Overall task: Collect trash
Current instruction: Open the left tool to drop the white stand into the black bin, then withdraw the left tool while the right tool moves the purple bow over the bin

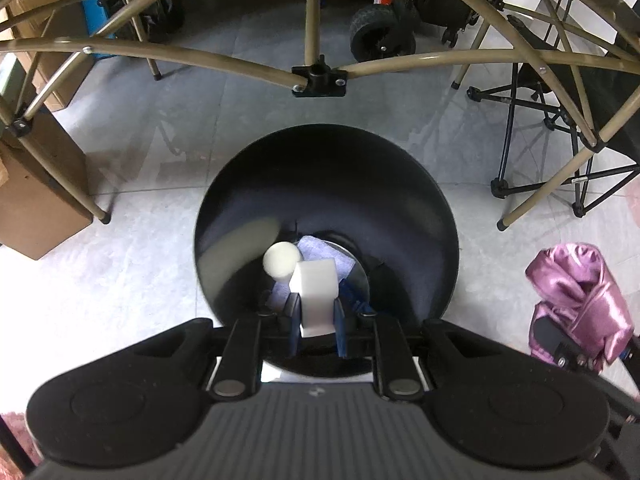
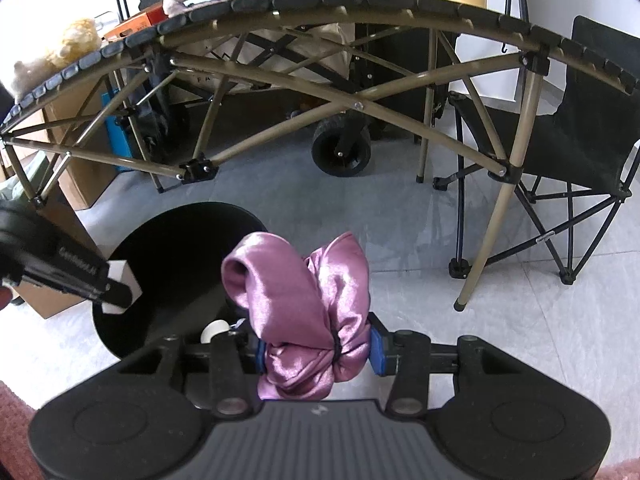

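here, left gripper (image 1: 316, 322) jaws clamped on white block (image 1: 316, 292), right gripper (image 2: 318, 350) jaws pinching pink cloth (image 2: 304, 304)

Occlusions, both wrist views
Bin (image 1: 400, 208) floor mostly hidden; white cylinder (image 1: 281, 260) blurred; left gripper (image 2: 120, 292) body cut off at 9 o'clock.

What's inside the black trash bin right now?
Inside the black bin, a round white piece lies on a pale blue-white cloth. The left gripper holds a white block above them, which covers part of the bottom.
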A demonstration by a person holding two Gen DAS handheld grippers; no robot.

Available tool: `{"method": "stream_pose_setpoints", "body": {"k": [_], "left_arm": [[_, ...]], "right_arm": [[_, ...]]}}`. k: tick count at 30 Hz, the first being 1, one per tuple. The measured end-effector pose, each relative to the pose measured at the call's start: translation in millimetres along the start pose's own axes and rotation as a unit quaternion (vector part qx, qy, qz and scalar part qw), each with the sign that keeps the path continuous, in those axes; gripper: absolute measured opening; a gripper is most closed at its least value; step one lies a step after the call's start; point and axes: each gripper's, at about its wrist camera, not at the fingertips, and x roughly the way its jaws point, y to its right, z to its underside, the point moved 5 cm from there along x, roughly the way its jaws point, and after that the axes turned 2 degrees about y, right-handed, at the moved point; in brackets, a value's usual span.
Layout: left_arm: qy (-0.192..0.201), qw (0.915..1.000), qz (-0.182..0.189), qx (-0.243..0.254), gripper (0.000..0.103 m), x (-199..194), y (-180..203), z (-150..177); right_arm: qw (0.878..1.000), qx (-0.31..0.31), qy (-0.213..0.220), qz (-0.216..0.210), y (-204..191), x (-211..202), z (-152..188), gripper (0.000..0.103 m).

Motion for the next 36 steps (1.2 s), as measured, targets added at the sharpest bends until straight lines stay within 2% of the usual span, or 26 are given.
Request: {"method": "stream_pose_setpoints", "body": {"k": [12, 16, 18, 19, 20, 36], "left_arm": [[-0.018, 0.9998, 0.008, -0.006, 0.018, 21, 11, -15], [-0.021, 0.9997, 0.01, -0.003, 0.024, 24, 10, -16], [-0.019, 0.9998, 0.005, -0.002, 0.046, 25, 9, -17], [-0.021, 0.9998, -0.001, -0.006, 0.08, 25, 8, -17], [-0.023, 0.9996, -0.008, -0.012, 0.103, 25, 5, -17], [-0.015, 0.9997, -0.019, -0.007, 0.103, 20, -4, -15]], "right_arm": [[1.0, 0.017, -0.019, 0.007, 10, 14, 2, 0.044], [1.0, 0.02, -0.023, 0.005, 11, 16, 1, 0.044], [0.999, 0.022, -0.023, 0.004, 11, 16, 1, 0.044], [0.999, 0.022, -0.023, 0.004, 10, 16, 1, 0.044], [0.999, 0.022, -0.023, 0.004, 10, 16, 1, 0.044], [1.0, 0.016, -0.023, 0.006, 7, 15, 1, 0.044]]}}
